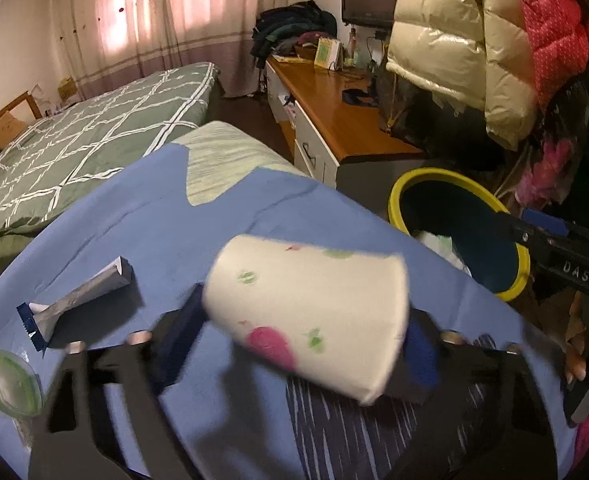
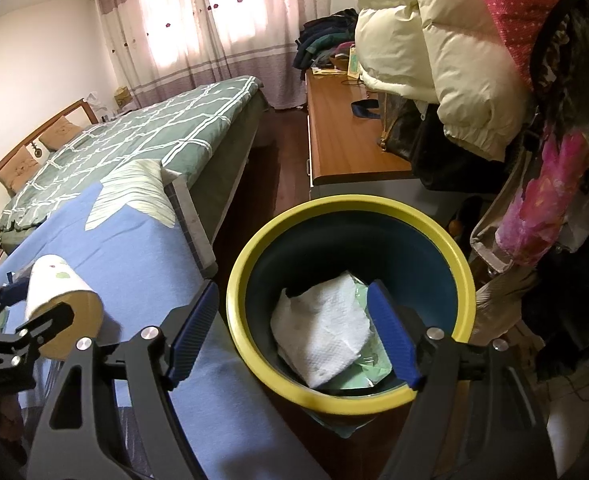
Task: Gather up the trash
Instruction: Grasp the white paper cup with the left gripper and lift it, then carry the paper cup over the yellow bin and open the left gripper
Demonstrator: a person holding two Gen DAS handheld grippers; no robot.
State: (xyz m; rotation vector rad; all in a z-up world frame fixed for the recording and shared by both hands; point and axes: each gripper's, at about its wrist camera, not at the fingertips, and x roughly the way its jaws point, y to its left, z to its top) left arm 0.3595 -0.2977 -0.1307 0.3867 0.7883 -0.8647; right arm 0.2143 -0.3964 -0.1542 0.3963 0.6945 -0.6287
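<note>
1. Paper cup (image 1: 308,314) with flower print, lying sideways between fingers of left gripper (image 1: 300,344), above blue cloth (image 1: 142,220); pads seem pressed on both ends, cup blurred.
2. Right gripper (image 2: 294,334) spread wide, nothing pinched, hanging over yellow-rimmed bin (image 2: 246,276).
3. White tissue (image 2: 322,336) inside bin, on green wrapper (image 2: 368,374).
4. Silver packet (image 1: 82,300) and clear lid (image 1: 8,384) on cloth, left of cup.

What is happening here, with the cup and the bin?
A person is clearing trash off a blue cloth with two handheld grippers. The left gripper has a paper cup on its side between its jaws. The right gripper is open above the bin, where a paper towel already lies.
</note>
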